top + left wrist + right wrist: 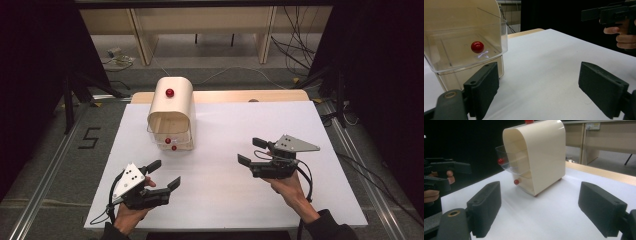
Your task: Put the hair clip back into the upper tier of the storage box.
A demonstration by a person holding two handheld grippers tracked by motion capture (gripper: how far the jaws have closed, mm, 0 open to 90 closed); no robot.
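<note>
white table (280, 125) | cream drawer cabinet (172, 107) upright at far left of table, long axis vertical, drawer front facing the person | clear upper drawer (466, 47) pulled out, red knob (477, 47) | left gripper (165, 175) wide, empty | right gripper (251, 151) wide, empty

Each black two-jaw claw, left (163, 175) and right (251, 150), carries a grey three-cornered plate with dark screw holes, a trailing black cable, and blocky black jaws; the sleeves are dark.

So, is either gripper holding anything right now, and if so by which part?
Nothing is held. The left gripper and right gripper both stand open over the white table, apart from the cream drawer unit.
</note>
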